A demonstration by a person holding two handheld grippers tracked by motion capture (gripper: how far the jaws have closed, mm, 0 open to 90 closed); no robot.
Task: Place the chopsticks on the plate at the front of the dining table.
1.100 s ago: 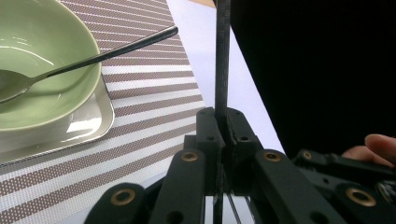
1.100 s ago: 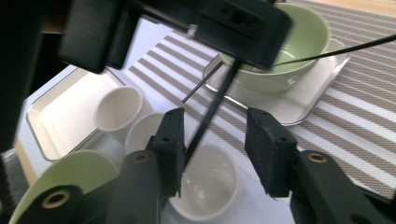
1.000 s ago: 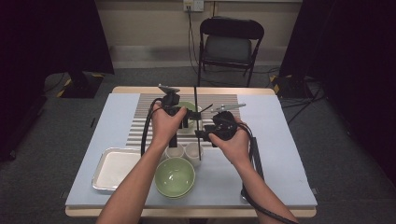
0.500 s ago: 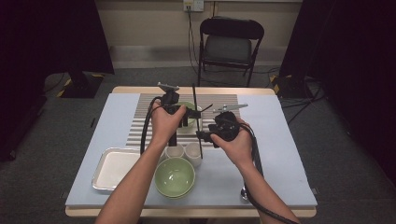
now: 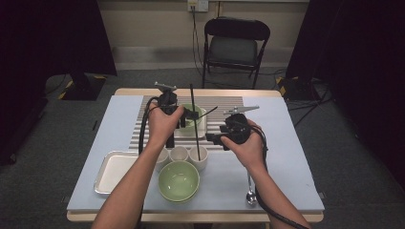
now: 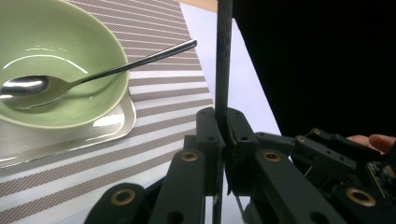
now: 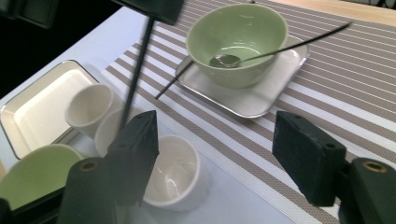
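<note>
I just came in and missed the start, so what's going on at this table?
A person works with a gripper in each hand over a set table. The left gripper is shut on a thin black stick, holding it upright. The right gripper, whose jaws have just been opening, holds nothing and hangs above three white cups. Beyond them a green bowl with a spoon sits on a small tray.

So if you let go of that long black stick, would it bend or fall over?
The stick looks stiff: it stands straight while the left gripper pinches it low down. It is thin and tall, so on its own it would probably tip over. It seems light. The right gripper is open, its jaws just having been opening with nothing between them, so it gives no support.
</note>
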